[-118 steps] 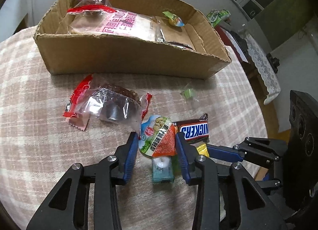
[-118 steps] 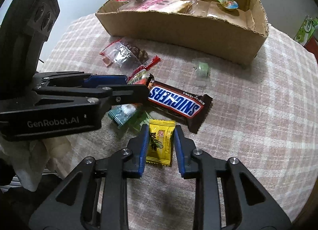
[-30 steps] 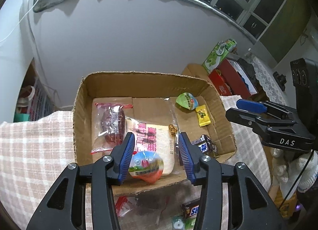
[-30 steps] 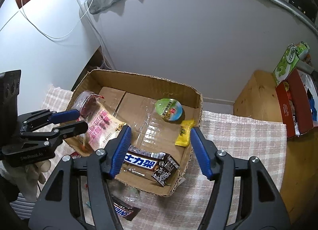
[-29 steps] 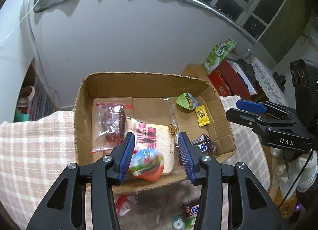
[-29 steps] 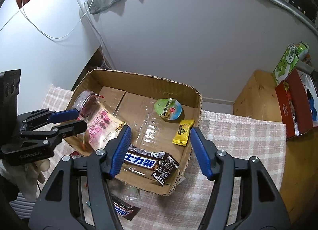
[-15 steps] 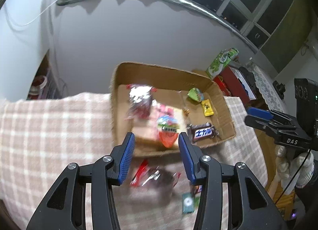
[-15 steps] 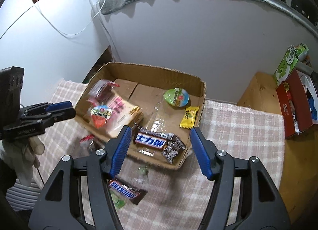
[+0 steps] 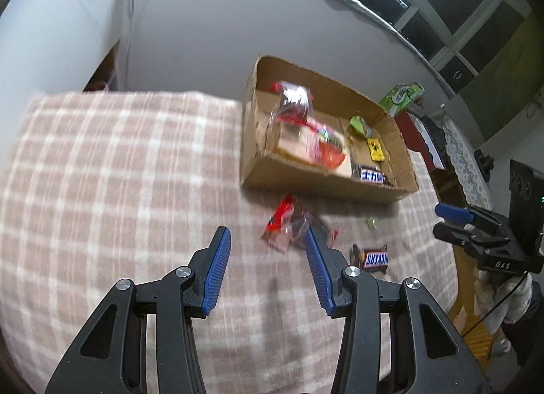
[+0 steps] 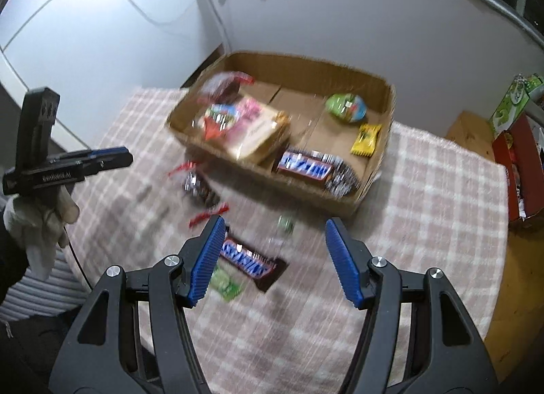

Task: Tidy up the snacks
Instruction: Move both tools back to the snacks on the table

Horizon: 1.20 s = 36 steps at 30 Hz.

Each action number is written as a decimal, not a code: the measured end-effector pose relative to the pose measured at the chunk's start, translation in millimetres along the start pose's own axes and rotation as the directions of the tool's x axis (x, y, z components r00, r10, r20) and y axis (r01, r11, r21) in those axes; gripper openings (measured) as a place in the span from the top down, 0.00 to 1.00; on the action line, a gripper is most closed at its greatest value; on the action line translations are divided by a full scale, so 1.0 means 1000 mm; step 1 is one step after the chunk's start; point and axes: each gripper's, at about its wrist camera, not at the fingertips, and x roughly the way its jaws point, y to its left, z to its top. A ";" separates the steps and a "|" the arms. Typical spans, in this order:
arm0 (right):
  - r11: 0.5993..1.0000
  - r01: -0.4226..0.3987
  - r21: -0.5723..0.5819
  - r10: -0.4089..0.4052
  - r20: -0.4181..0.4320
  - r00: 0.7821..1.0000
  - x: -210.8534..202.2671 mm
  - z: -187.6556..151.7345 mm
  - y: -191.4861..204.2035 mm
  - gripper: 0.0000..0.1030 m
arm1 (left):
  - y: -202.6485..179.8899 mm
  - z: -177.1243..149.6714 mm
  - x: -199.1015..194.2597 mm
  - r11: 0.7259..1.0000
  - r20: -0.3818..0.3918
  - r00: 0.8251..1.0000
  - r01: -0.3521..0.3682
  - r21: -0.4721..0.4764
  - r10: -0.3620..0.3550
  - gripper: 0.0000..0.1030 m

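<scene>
The cardboard box [image 10: 374,176] sits ahead of both grippers, holding a yellow candy [image 10: 366,140] and a chocolate bar [image 10: 306,166]. A Snickers bar [image 10: 250,263] lies on the checked cloth [image 9: 102,190] just beyond the right gripper [image 10: 273,263], whose jaws stand apart, empty. The left gripper [image 9: 267,273] is likewise released.
</scene>
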 end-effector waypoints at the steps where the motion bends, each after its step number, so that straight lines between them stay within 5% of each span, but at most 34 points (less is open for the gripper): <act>1: 1.000 -0.005 -0.004 0.005 -0.011 1.000 0.004 -0.003 0.002 0.38 | 0.001 -0.004 0.001 1.000 -0.006 1.000 0.005 -0.004 -0.005 0.57; 15: 0.990 -0.019 -0.141 0.000 -0.130 0.991 0.053 -0.019 0.033 0.38 | -0.017 -0.040 0.020 0.999 -0.085 0.996 0.030 0.016 -0.029 0.57; 36: 0.984 0.016 -0.179 -0.042 -0.141 0.989 0.068 -0.018 0.047 0.38 | -0.048 0.013 0.057 0.995 -0.081 0.996 -0.029 0.100 0.038 0.57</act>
